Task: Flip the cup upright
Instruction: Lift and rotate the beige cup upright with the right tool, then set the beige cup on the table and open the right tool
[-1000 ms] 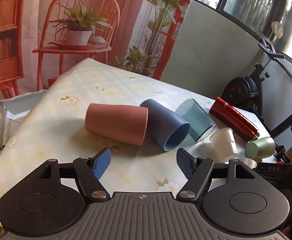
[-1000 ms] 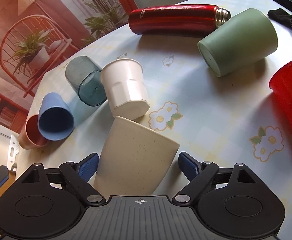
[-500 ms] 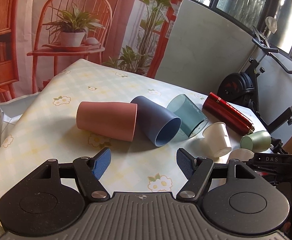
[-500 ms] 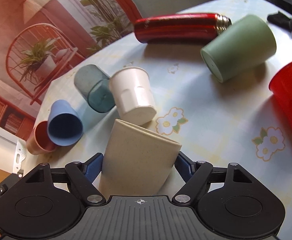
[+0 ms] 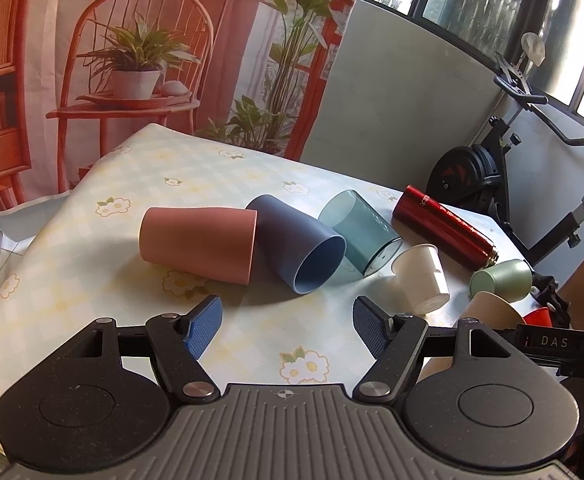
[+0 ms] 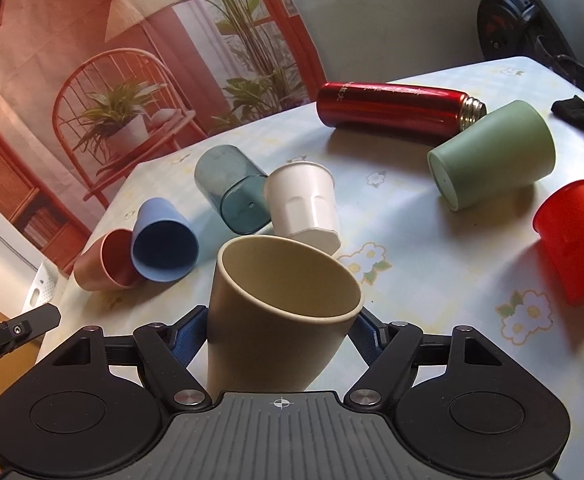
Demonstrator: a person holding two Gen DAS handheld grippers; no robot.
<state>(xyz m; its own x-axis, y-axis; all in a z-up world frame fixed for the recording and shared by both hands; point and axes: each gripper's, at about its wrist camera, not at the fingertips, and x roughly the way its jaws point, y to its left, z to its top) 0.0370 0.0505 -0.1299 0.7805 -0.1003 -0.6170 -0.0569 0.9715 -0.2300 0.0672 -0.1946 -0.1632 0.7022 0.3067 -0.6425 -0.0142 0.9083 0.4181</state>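
Right wrist: tongs [image 6: 278, 336] clamp beige cup [image 6: 280, 312], mouth visible.

Seven cups [image 6: 280, 312] and one red flask [image 6: 395, 109] sit on one table [image 6: 431, 248].

Bare desk [image 5: 252, 332] lies open before the left gripper's [image 5: 288, 324] spread jaws. Beyond, a pink cup [image 5: 198, 242], blue cup [image 5: 301, 250] and teal glass [image 5: 361, 230] lie touching, barring the way; a white cup [image 5: 421, 278] blocks the right.
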